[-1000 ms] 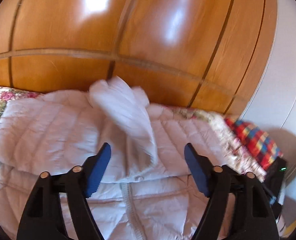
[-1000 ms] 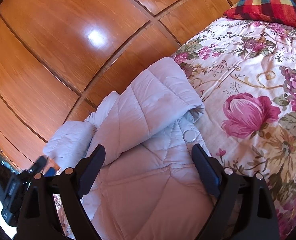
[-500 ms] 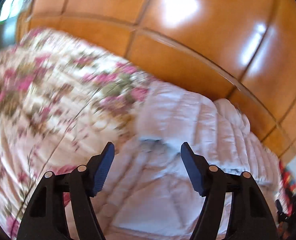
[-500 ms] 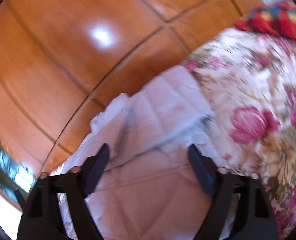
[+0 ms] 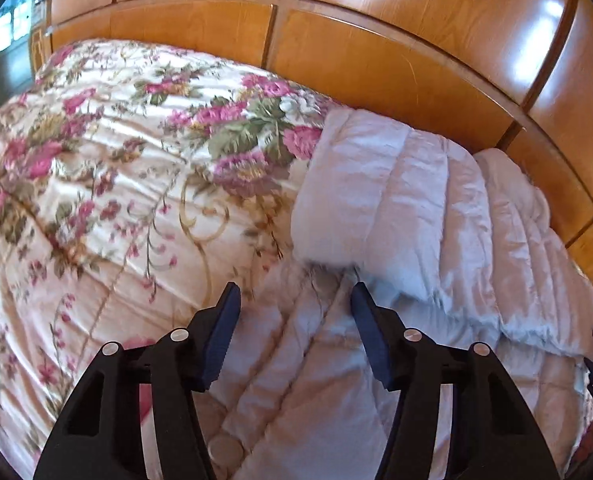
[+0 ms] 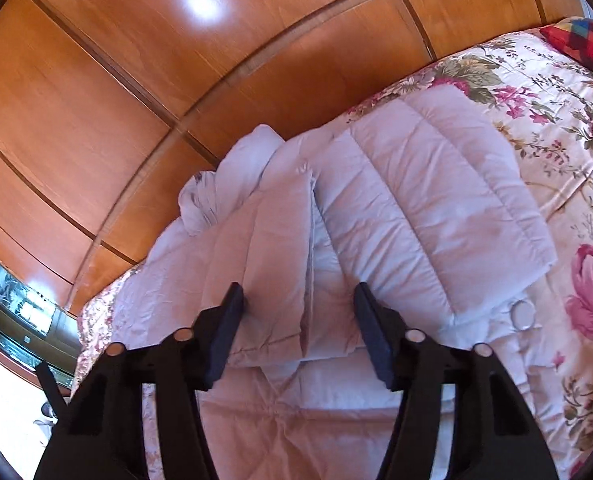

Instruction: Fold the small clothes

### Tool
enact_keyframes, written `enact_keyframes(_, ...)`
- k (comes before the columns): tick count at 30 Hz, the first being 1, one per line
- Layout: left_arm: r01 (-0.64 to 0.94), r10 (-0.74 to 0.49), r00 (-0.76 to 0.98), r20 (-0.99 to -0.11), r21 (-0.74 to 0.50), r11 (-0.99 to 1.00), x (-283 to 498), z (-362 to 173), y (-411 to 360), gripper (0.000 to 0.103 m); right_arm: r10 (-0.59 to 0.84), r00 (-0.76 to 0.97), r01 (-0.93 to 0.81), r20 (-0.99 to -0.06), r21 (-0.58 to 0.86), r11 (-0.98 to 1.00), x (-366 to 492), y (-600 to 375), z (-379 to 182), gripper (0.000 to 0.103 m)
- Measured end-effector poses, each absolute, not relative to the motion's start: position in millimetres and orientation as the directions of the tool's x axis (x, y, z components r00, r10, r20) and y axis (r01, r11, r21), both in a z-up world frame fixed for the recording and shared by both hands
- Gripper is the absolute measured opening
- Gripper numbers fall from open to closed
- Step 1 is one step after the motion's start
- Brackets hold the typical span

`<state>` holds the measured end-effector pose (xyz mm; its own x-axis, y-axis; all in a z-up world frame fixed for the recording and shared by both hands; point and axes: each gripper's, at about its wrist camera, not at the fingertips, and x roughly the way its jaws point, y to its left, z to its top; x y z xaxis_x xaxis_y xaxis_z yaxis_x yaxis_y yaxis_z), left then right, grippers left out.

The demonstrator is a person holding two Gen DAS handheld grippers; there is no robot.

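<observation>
Both tongs (image 5: 295,300) (image 6: 298,300), unclenched and closing, hover over the quilted jacket (image 6: 416,208).

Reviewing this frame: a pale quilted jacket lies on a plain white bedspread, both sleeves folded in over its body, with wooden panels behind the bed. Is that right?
Not quite. The bedspread is not plain white: it is cream with pink flowers and green leaves, as the left wrist view shows. The rest holds: the pale quilted jacket lies on it with both sleeves folded in, and the wooden panels stand behind.

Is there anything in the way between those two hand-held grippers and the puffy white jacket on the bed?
Nothing visible. The left hand-held gripper and right hand-held gripper both hang directly over the quilted white jacket on the floral bedspread, jaws just closing, with only air between pads and fabric.
</observation>
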<state>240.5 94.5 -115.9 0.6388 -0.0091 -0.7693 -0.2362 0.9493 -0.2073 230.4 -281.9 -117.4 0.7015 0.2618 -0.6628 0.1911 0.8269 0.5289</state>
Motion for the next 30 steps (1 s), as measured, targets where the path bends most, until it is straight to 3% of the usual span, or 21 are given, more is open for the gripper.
enact_keyframes(4,-0.276,-0.031,0.656,-0.754,-0.279,0.92,260,-116,105,0.056,0.23,0.69,0.175,-0.687,0.467,0.867,238,-274,-110,0.006)
enact_keyframes(10,-0.286,-0.034,0.714,-0.699,-0.336,0.897,262,-119,109,0.056,0.075,0.75,0.173,-0.658,0.304,0.937,258,-275,-73,0.003)
enact_keyframes(12,-0.278,-0.054,0.71,-0.702,-0.35,0.895,262,-126,109,0.049,0.073,0.741,0.165,-0.668,0.286,0.944,269,-275,-79,0.003)
enact_keyframes(15,-0.289,-0.064,0.711,-0.7,-0.373,0.882,261,-134,112,0.048,0.055,0.711,0.191,-0.701,0.267,0.944,279,-275,-104,0.003)
enact_keyframes(24,-0.275,-0.119,0.749,-0.651,-0.47,0.839,234,-130,123,0.048,0.106,0.727,0.204,-0.679,0.36,0.91,276,-294,-141,0.003)
enact_keyframes(30,-0.234,-0.017,0.849,-0.529,-0.404,0.885,198,-83,106,0.048,0.126,0.74,0.195,-0.661,0.39,0.9,274,-295,-142,0.003)
